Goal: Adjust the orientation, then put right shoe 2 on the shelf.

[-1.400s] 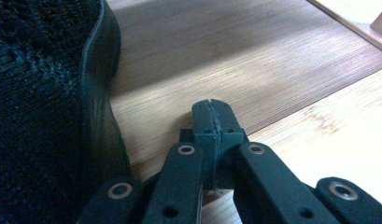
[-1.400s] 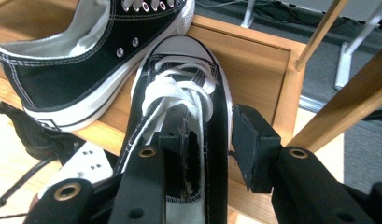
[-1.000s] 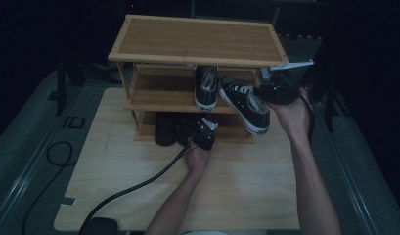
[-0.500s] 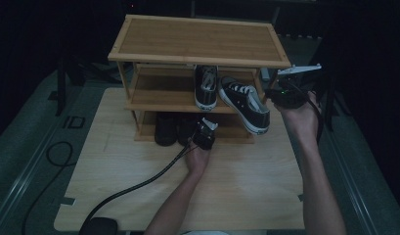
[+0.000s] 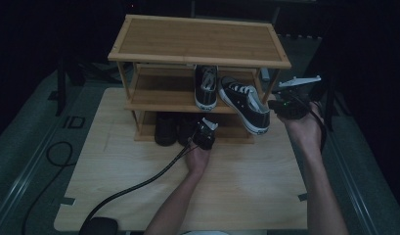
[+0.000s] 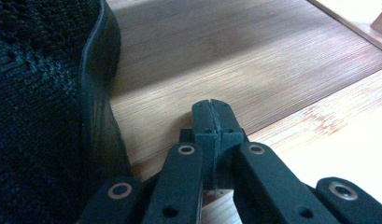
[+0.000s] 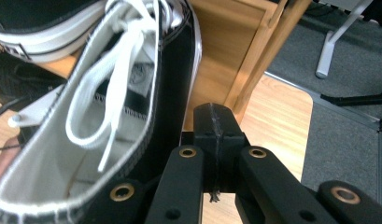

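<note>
On the middle shelf (image 5: 158,100), your black sneaker (image 5: 244,103) hangs over the front edge. Your right gripper (image 7: 215,122) sits at its 3 o'clock, jaws pressed together, maybe touching it. Your left gripper (image 6: 212,116) is also closed, empty.

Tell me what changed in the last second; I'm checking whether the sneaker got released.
The right tongs drew back to the right, off the sneaker, which now lies tilted on the middle shelf with its heel overhanging the front edge. Those tongs are now closed on nothing. The left tongs, closed by the dark shoes below, stayed put.
</note>
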Demonstrator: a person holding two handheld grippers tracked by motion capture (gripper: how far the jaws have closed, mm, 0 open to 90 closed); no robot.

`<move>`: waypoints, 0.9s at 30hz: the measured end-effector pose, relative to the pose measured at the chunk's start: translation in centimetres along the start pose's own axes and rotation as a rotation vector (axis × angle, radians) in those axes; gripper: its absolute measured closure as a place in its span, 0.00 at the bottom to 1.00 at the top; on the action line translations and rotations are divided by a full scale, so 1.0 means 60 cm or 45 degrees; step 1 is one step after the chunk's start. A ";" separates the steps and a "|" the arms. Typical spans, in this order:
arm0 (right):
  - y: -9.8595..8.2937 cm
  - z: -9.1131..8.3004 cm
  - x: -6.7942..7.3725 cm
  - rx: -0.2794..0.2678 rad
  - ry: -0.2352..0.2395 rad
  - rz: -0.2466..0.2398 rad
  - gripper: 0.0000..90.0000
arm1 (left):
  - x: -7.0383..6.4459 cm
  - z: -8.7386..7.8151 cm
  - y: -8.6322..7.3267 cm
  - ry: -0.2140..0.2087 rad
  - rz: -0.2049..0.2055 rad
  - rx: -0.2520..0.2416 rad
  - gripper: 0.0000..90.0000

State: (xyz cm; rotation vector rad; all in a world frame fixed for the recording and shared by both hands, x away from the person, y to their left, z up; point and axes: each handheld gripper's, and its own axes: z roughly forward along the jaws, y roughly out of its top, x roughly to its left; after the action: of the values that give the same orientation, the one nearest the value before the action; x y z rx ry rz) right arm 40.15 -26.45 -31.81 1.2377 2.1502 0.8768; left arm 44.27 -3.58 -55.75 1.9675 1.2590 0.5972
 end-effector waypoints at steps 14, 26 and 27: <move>-0.038 0.004 -0.003 0.059 0.005 -0.016 1.00 | 0.000 0.000 0.000 -0.003 -0.001 0.000 1.00; -0.063 -0.012 0.004 0.066 0.030 -0.047 1.00 | 0.000 0.000 0.000 -0.005 -0.003 -0.001 1.00; -0.065 -0.013 0.005 0.066 0.031 -0.046 1.00 | 0.000 0.000 0.000 -0.004 -0.003 -0.001 1.00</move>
State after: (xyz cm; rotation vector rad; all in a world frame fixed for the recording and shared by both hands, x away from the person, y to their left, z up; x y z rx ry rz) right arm 37.30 -27.86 -34.20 1.2154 2.2206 0.8300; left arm 44.26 -3.56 -55.75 1.9652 1.2585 0.5930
